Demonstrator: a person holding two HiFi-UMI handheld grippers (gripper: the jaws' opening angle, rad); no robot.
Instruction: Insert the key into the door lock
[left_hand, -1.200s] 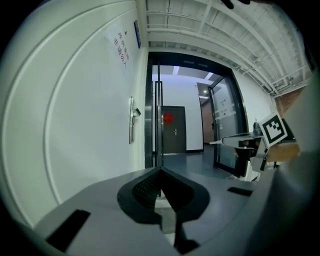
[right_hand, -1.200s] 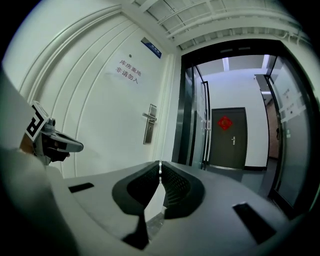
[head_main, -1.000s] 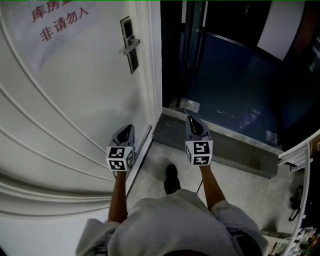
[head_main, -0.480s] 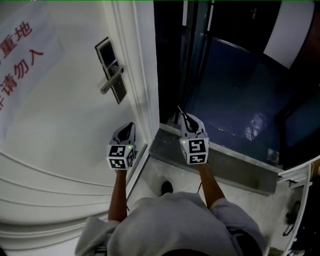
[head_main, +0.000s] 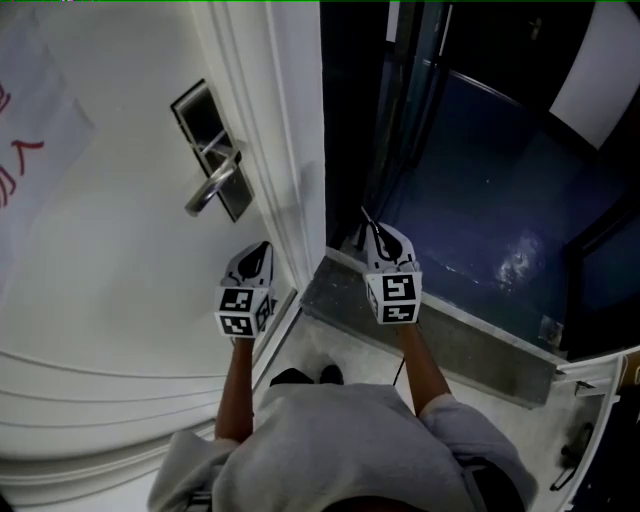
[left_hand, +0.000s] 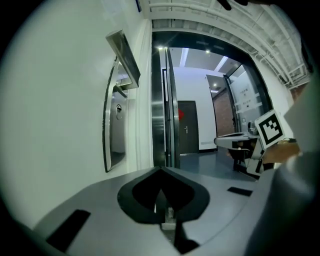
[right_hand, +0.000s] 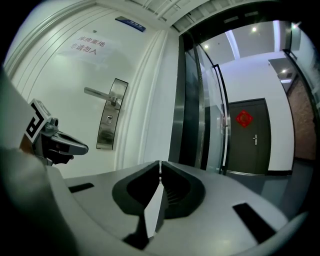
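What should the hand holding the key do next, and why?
Probably swing the right gripper leftward toward the keyhole under the handle. It is shut on the key, but it points past the door edge into the dark doorway, with the keyhole off to its left.

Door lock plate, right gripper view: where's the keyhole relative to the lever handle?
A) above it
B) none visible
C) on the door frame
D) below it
D: the keyhole sits on the lock plate under the lever handle.
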